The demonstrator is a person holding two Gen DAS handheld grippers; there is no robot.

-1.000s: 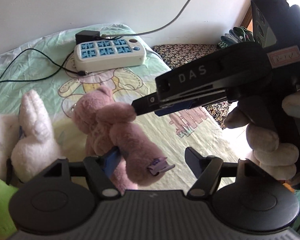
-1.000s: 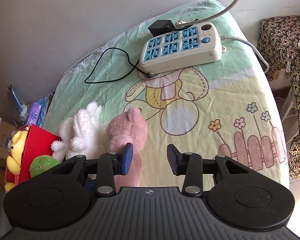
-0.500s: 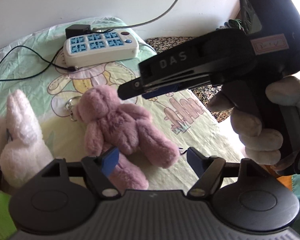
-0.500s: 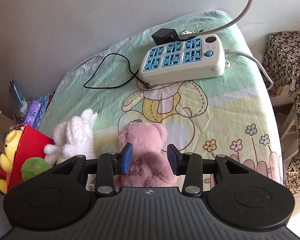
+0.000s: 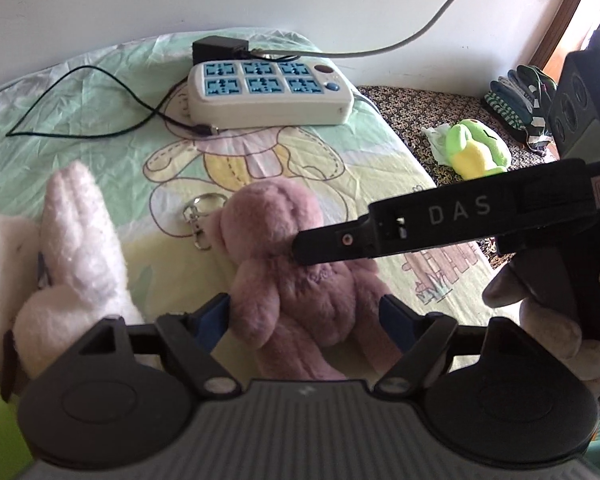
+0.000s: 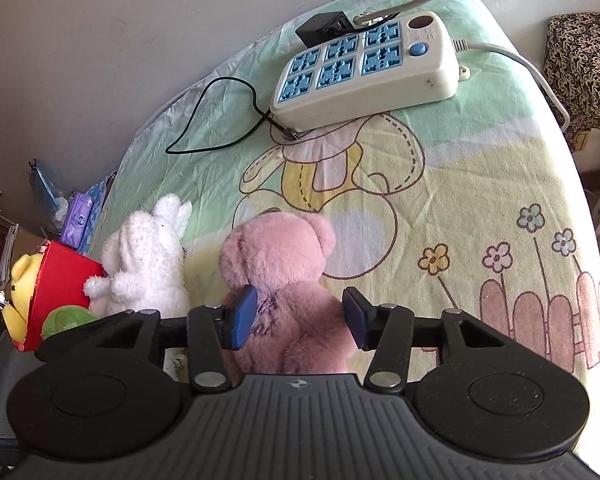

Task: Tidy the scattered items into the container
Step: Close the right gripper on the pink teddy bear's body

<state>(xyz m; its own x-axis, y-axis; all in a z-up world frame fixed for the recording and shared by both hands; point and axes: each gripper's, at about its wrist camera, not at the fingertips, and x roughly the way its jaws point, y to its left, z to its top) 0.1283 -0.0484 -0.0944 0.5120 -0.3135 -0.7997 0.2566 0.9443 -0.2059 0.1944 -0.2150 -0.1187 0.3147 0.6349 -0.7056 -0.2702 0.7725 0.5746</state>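
A pink plush bear point(image 5: 296, 280) lies face down on the cartoon bedsheet point(image 5: 340, 168), a metal keyring clip point(image 5: 198, 220) at its head. My left gripper point(image 5: 304, 322) is open, its jaws either side of the bear's lower body. My right gripper point(image 6: 298, 318) is open around the bear's back point(image 6: 284, 280); it shows from the side in the left wrist view point(image 5: 440, 220). A white plush rabbit point(image 6: 144, 268) lies to the bear's left. A red container point(image 6: 60, 284) at the far left holds a yellow plush point(image 6: 20, 284).
A white power strip point(image 6: 364, 68) with a black adapter and a thin black cable point(image 6: 216, 120) lies at the back of the bed. A green plush frog point(image 5: 476, 152) sits on a patterned cushion off the bed's right. A green item point(image 6: 66, 318) sits by the red container.
The pink bear went from held up by the right gripper to lying flat on the sheet. The right gripper let go and now straddles the bear's back; the left gripper moved around its lower body.
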